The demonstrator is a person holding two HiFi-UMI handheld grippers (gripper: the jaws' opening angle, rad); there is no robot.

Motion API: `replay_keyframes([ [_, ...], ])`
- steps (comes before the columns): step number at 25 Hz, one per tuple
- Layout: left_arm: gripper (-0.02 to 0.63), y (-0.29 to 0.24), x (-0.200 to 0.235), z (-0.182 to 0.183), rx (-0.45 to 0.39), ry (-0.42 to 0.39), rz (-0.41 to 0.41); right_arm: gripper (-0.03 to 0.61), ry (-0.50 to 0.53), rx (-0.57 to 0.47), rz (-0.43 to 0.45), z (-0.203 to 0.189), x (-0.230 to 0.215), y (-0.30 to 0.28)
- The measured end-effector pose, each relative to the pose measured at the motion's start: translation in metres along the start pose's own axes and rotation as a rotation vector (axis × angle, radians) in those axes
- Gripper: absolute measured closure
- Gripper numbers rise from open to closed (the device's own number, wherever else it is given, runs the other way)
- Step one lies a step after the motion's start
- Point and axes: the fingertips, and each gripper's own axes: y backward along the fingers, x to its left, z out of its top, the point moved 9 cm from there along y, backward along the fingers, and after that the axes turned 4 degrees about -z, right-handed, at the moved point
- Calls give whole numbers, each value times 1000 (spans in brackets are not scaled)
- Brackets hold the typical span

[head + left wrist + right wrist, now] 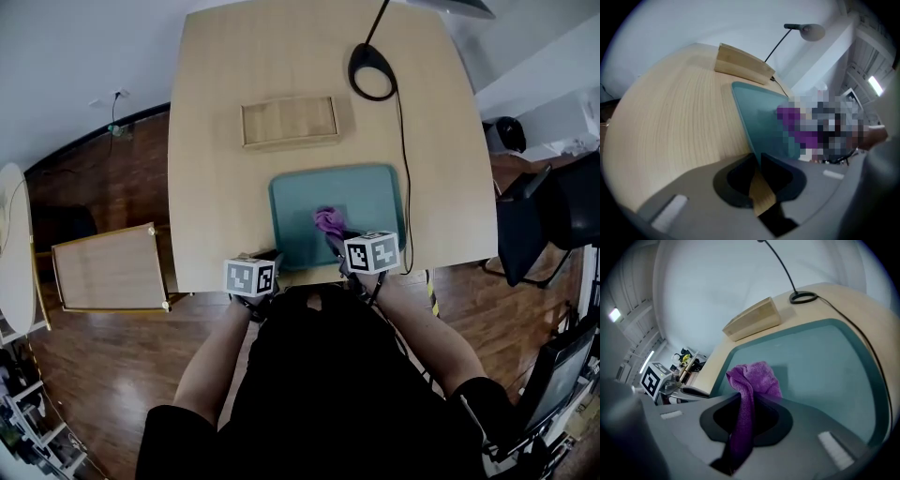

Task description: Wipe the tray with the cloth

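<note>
My right hand-held gripper [751, 399] pinches the cloth [757, 378] on the tray [820, 357]; my left hand-held gripper [757, 158] clamps its 7 o'clock corner.

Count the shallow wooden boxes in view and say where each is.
2. One shallow wooden box lies on the light wooden table, beyond the teal plastic tray. The other sits off the table, to its left. More may be hidden.
</note>
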Motion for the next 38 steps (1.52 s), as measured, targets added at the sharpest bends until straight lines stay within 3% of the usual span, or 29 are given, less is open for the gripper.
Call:
replay_keyframes([
  [6,538,0,3,-1,12,-19,-8,529,36,67,55,-6,52,-42],
  [13,537,-1,6,0,32,-14,-23,529,140,154,162,-7,79,-59],
  [18,535,0,5,1,26,-1,-26,528,92,89,103,-5,37,-18],
  [25,508,12,8,10,-44,-17,13,529,-139,-87,-65,-12,-89,83],
  [28,498,12,15,16,-53,4,10,528,-177,-136,-131,-10,-124,117],
  [33,488,4,15,19,-18,-3,24,528,-154,-143,-175,-7,-131,126],
  [38,490,3,14,18,-16,-4,37,528,-90,-12,-71,-24,-76,68],
])
